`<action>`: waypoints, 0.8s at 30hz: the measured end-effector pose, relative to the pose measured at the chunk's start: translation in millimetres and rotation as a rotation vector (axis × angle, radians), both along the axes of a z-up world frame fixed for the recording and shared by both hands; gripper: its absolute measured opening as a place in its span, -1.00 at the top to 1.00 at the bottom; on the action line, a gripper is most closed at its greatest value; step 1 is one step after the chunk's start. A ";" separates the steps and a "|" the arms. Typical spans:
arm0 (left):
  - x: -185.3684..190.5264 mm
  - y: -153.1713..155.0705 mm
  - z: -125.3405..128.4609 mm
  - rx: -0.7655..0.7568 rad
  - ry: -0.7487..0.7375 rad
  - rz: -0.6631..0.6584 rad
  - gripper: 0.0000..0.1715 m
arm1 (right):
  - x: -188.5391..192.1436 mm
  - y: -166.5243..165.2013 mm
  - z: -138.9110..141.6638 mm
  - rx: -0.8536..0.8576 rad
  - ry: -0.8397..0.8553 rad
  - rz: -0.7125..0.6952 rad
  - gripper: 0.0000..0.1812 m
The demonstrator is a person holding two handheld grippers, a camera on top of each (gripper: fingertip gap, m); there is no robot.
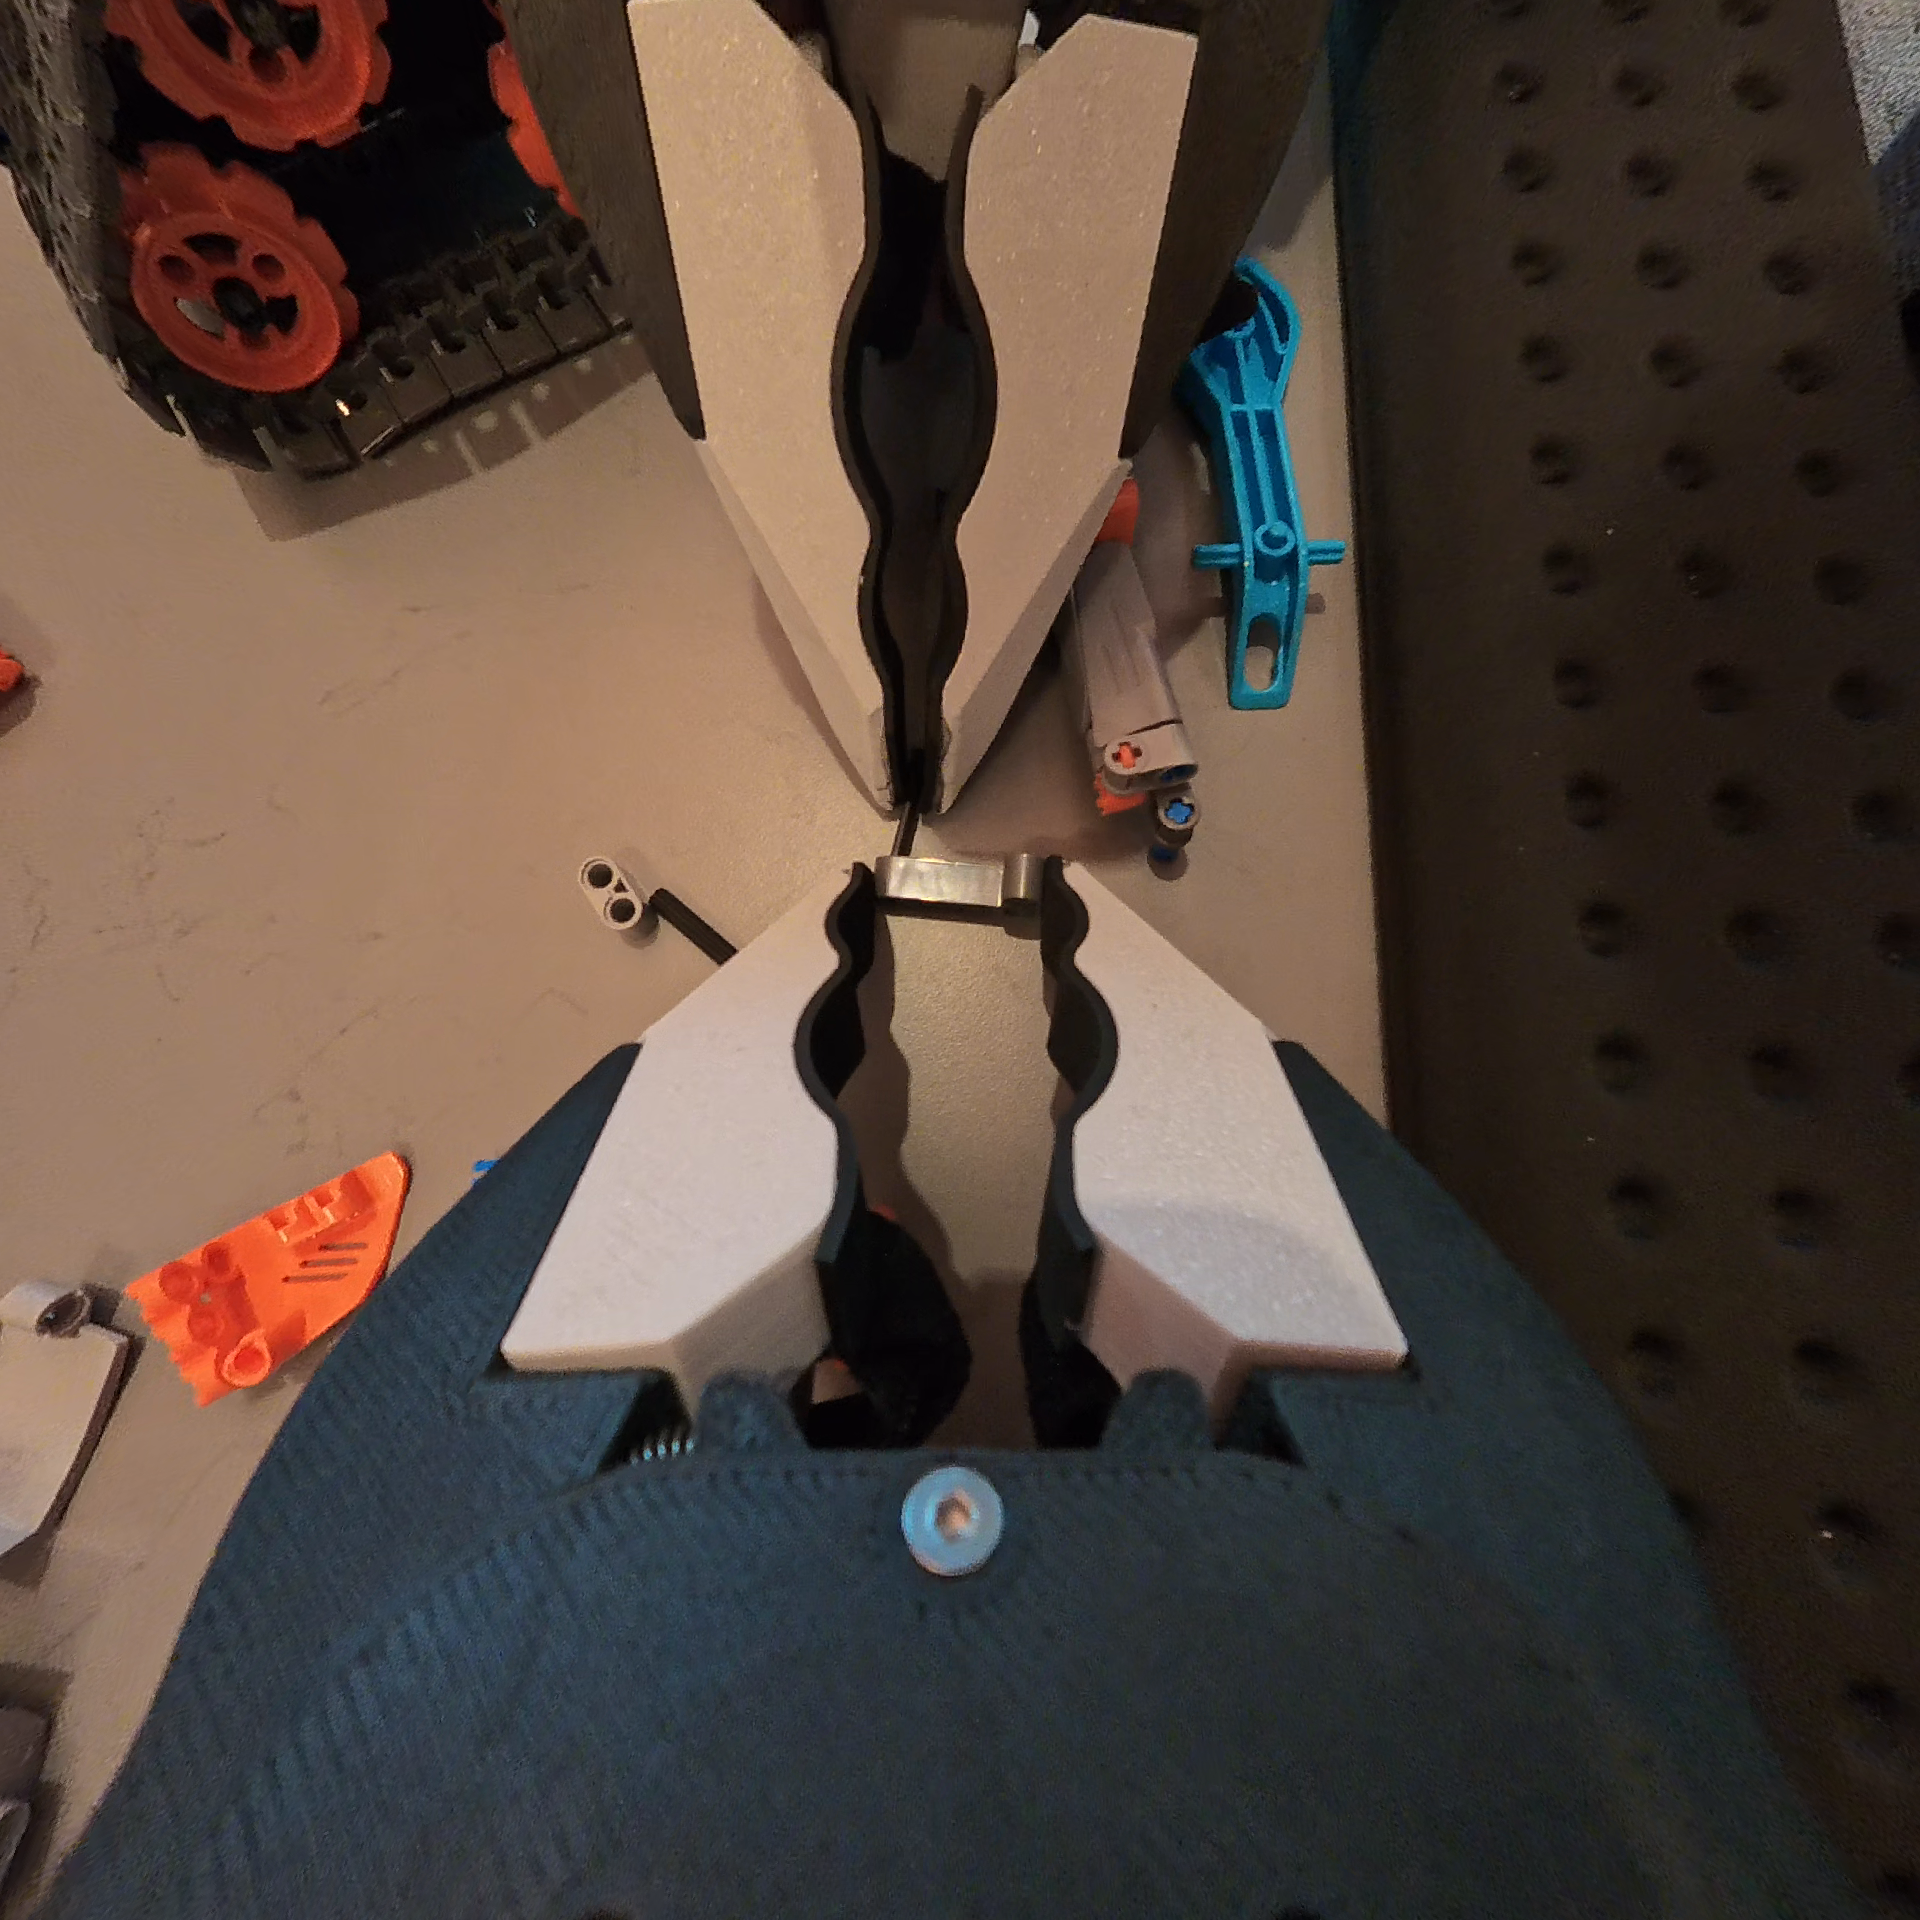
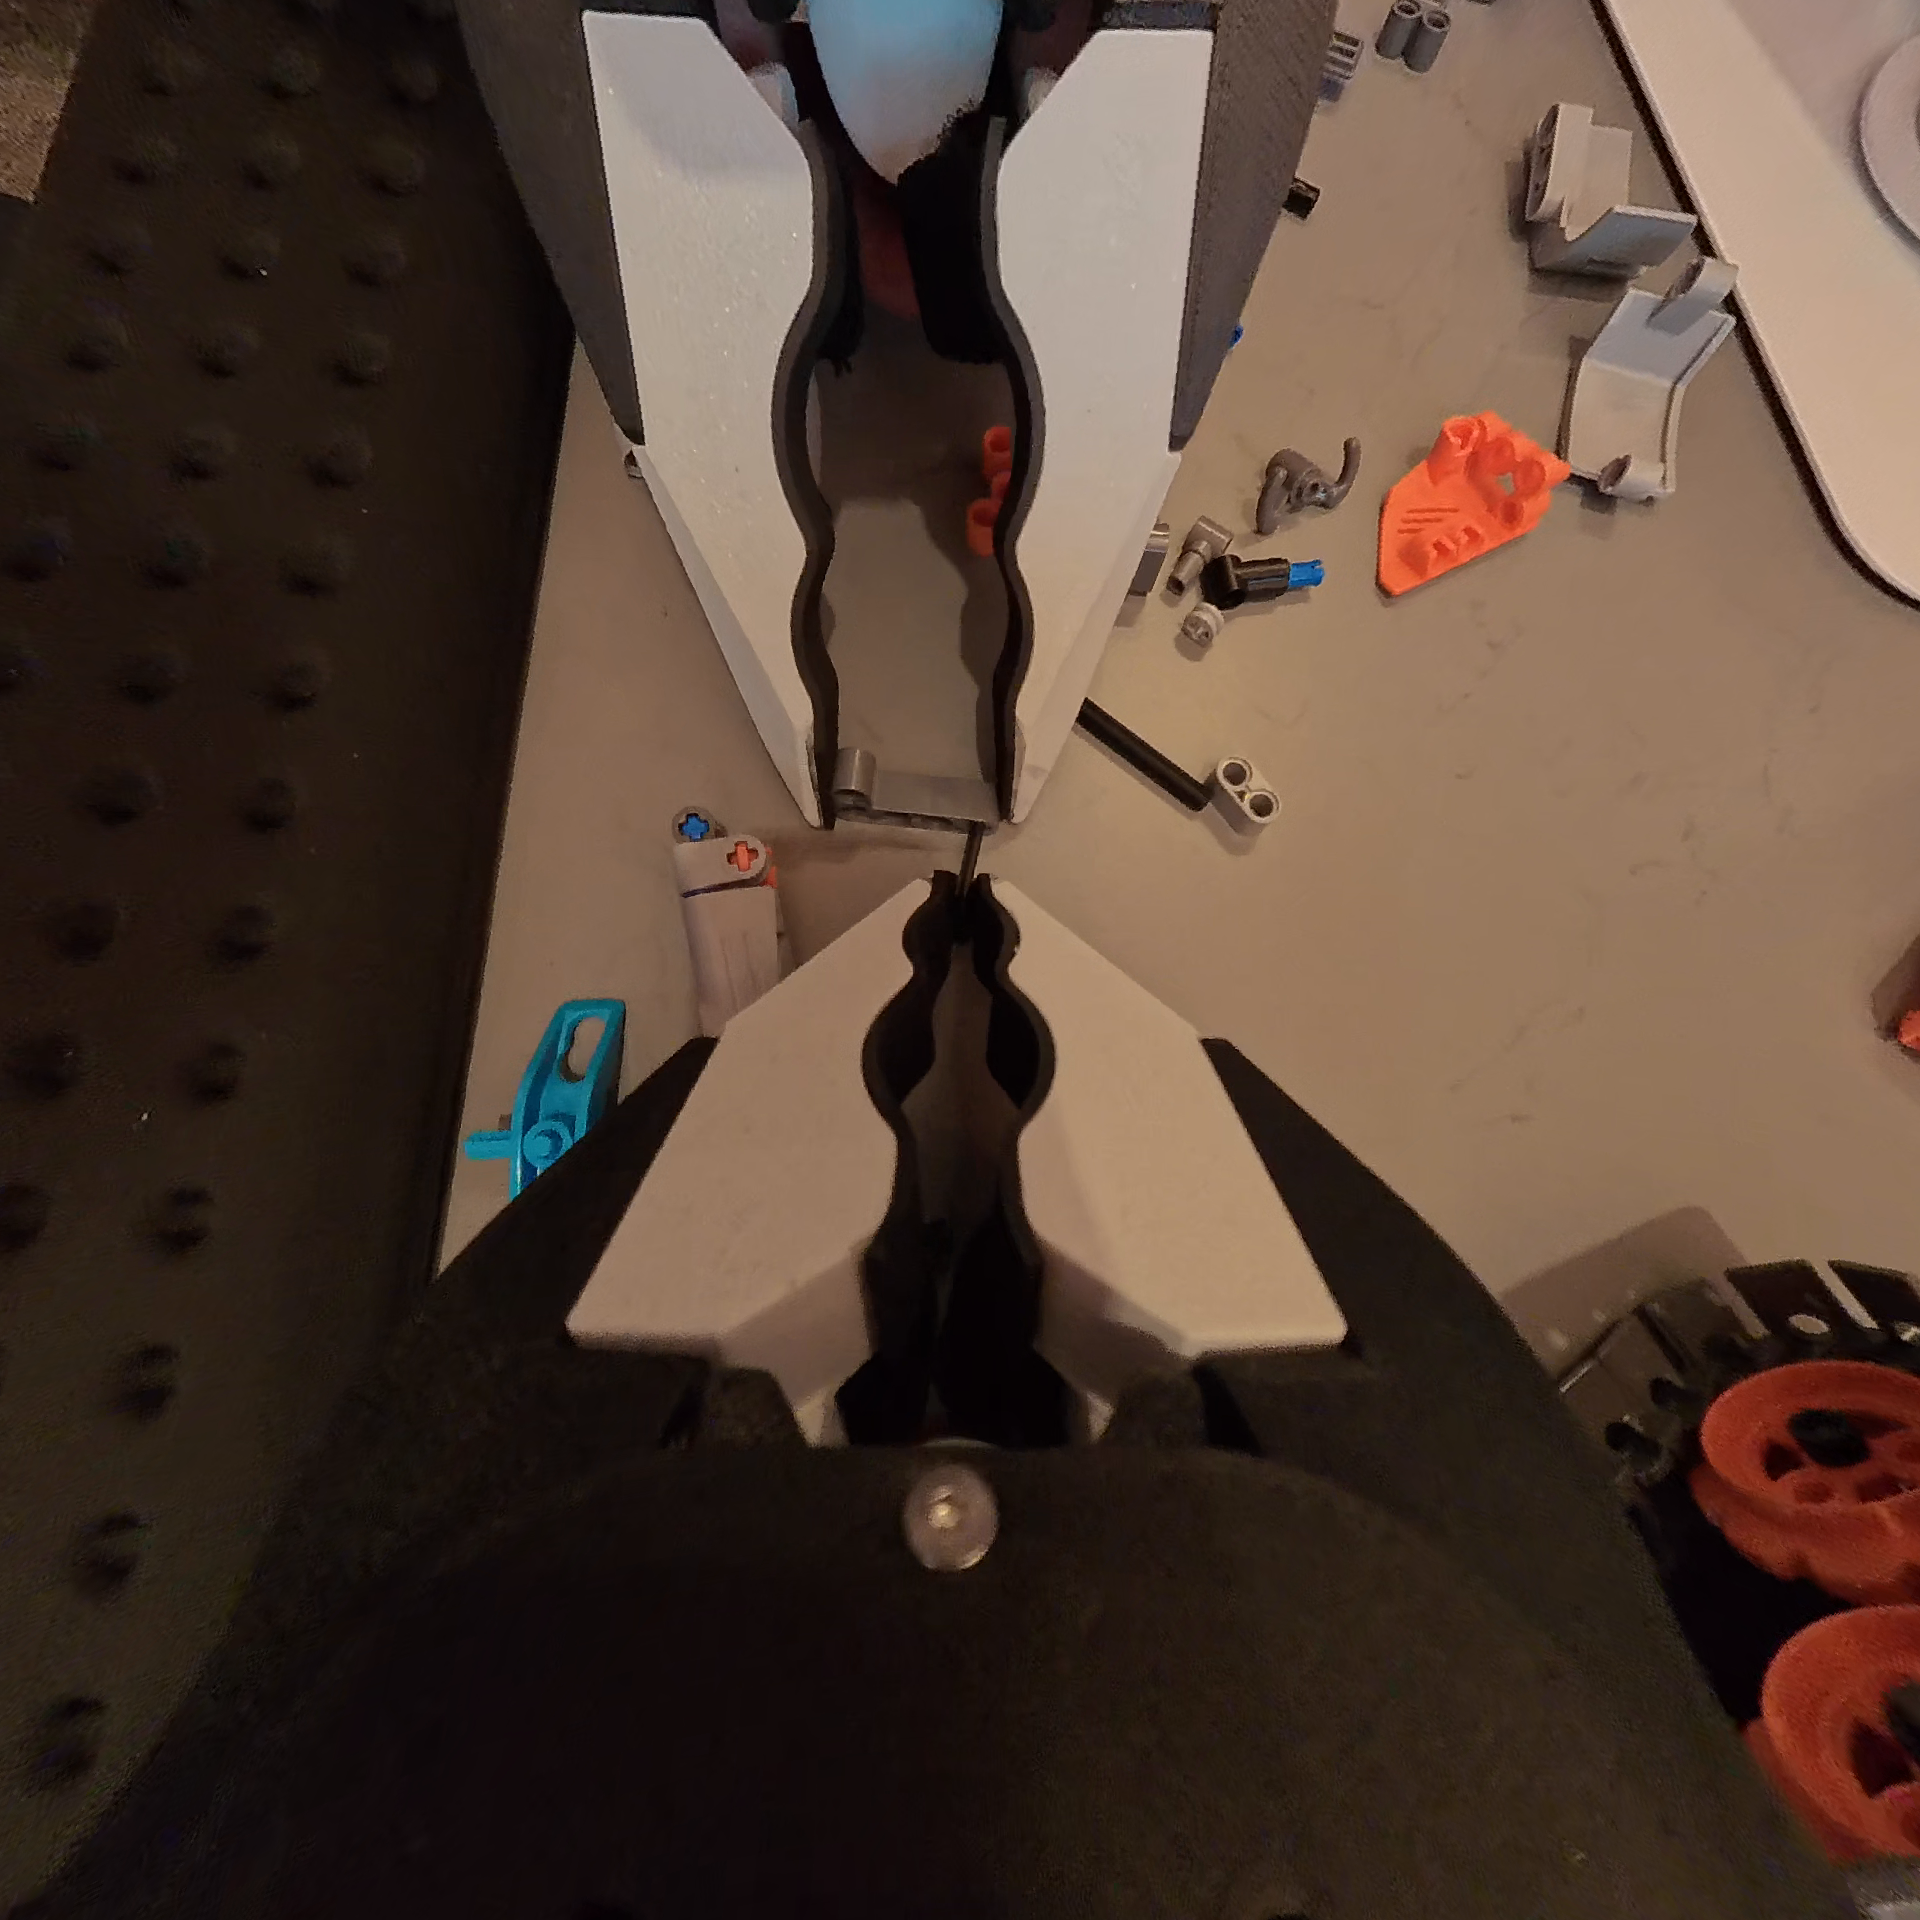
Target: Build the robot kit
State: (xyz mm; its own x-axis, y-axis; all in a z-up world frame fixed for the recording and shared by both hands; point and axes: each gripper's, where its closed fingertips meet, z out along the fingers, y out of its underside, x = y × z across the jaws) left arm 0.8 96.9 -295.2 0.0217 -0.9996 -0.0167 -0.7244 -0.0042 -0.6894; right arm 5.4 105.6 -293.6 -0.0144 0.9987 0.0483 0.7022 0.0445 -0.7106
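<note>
Left of the left tongs [image 1: 954,883]: tracked vehicle [image 1: 239,260], orange panel [image 1: 275,1268], small grey connector [image 1: 613,894]. Right: blue lever [image 1: 1257,499], grey cylinder [image 1: 1127,665], dark studded mat [image 1: 1662,727].

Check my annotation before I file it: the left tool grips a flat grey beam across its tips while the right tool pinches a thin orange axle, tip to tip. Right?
Wrong in one respect: the thin axle is black, not orange, as the right wrist view shows. The rest holds: the left tool grips the flat grey beam across its tips, and the right tool pinches the axle, tip to tip.
</note>
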 end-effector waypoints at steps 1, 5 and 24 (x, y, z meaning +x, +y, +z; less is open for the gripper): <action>0.0 0.0 0.1 -0.002 -0.002 -0.003 0.65 | 0.0 0.3 0.1 0.001 -0.001 0.006 1.00; -0.2 0.0 0.1 -0.003 -0.005 -0.010 0.65 | -1.0 2.6 0.0 -0.013 -0.007 0.008 1.00; 1.6 -1.1 0.2 0.000 -0.023 -0.019 0.65 | 7.1 1.3 6.2 0.011 -0.044 -0.008 0.85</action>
